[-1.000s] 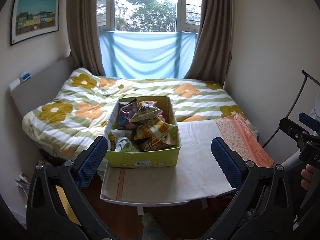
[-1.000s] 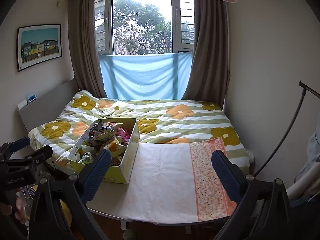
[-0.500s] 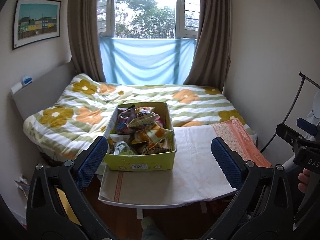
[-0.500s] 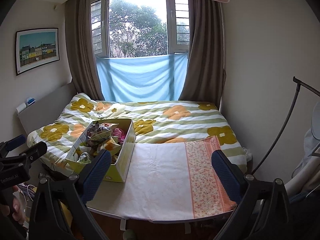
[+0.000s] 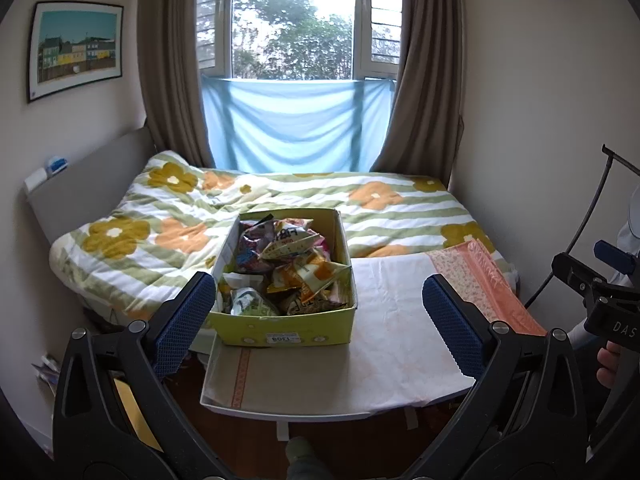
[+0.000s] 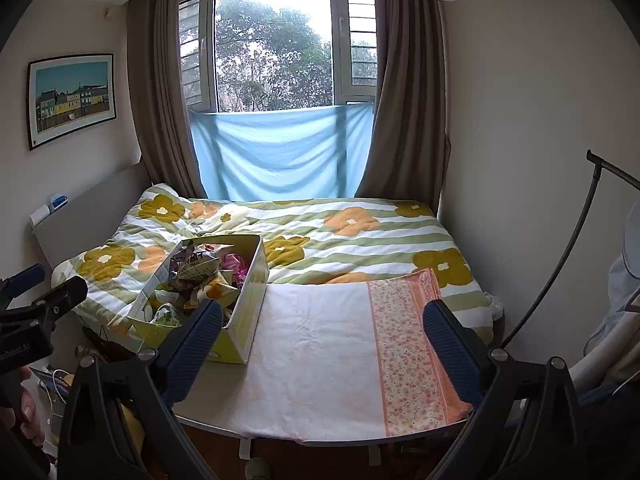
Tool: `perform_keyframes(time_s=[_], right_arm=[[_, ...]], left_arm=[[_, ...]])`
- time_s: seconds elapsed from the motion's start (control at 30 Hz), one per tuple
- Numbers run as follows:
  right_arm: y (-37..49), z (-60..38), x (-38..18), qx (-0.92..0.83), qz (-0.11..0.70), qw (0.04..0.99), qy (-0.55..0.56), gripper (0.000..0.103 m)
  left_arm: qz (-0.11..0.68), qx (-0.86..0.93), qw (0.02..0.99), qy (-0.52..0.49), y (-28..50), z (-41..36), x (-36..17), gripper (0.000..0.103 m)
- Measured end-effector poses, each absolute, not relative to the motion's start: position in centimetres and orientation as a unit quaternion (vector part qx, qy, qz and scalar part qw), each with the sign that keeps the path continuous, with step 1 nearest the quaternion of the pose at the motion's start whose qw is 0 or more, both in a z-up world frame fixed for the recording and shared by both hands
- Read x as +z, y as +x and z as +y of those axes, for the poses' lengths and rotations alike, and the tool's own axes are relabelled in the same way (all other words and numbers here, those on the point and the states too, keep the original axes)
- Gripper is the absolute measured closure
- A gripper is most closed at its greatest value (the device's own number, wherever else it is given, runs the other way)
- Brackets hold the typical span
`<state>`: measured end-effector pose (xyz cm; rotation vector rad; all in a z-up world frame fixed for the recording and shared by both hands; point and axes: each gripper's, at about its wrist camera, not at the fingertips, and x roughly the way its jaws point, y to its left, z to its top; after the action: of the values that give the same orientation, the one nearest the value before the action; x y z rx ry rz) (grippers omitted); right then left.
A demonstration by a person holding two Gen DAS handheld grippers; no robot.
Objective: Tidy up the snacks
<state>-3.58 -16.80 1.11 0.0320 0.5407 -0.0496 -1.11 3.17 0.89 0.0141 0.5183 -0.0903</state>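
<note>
A yellow-green cardboard box full of several snack packets stands on the left part of a small table covered with a white cloth. It also shows in the right wrist view at the table's left edge. My left gripper is open and empty, held back from the table in front of the box. My right gripper is open and empty, facing the bare cloth to the right of the box.
A pink floral cloth strip covers the table's right end. A bed with a flowered quilt lies behind the table. A black stand pole leans at the right. Clutter lies on the floor at the left.
Both grippers have drawn back and tilted up a little, so the table and box sit lower and smaller in view. Jaws stay open.
</note>
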Motion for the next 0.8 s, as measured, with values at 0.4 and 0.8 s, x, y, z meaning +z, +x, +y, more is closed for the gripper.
perform_keyframes(time_s=[0.4,0.8], right_arm=[[-3.44,-16.70,1.10,-0.025,0.269,0.963,0.016,0.003],[-3.12,-16.53,1.06,-0.022,0.268,0.963,0.014,0.003]], left_arm=[[0.253,-0.042,0.966,0.013,-0.90,3.37,0.92,0.000],[0.246,-0.036,0.968,0.019,-1.02,3.37,1.20,0.000]])
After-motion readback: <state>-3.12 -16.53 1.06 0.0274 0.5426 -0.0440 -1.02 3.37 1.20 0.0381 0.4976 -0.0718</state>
